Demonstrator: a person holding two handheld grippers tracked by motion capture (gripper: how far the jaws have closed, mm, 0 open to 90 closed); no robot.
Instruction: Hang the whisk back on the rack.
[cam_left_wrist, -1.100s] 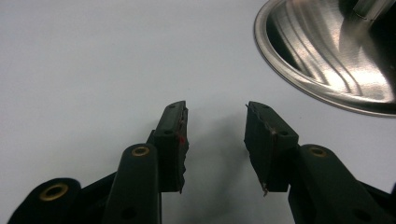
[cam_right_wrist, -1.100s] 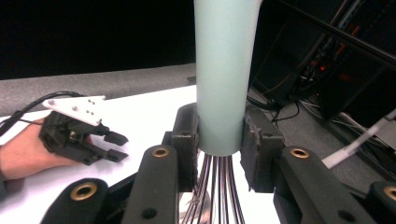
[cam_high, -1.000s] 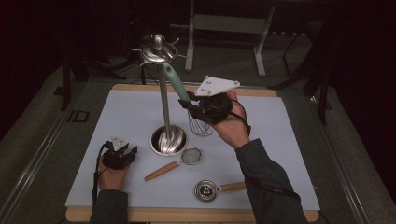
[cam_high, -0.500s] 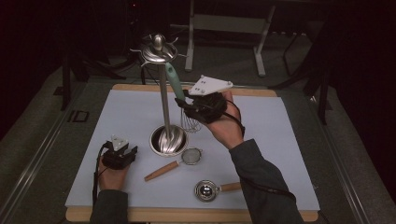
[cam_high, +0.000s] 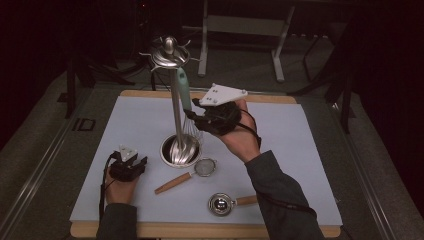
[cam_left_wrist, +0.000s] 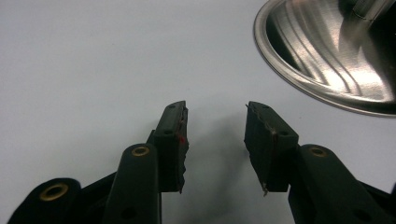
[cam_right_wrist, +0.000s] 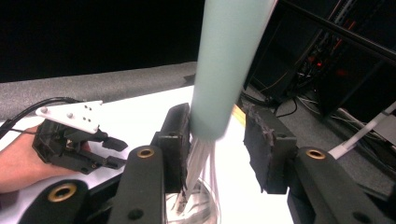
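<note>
The whisk (cam_high: 186, 100) hangs by its mint-green handle from the top of the steel stand (cam_high: 174, 112), wires down beside the pole. The right gripper (cam_right_wrist: 217, 140) has just been opening (the handle sits between its jaws, one pad at most brushing it). The left gripper (cam_left_wrist: 215, 140) rests apart and empty on the white mat (cam_high: 140, 125), near the stand's base.

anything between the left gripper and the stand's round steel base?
Nothing: in the left gripper view, bare white mat runs from the open left gripper to the base. The high view shows the same gap.
</note>
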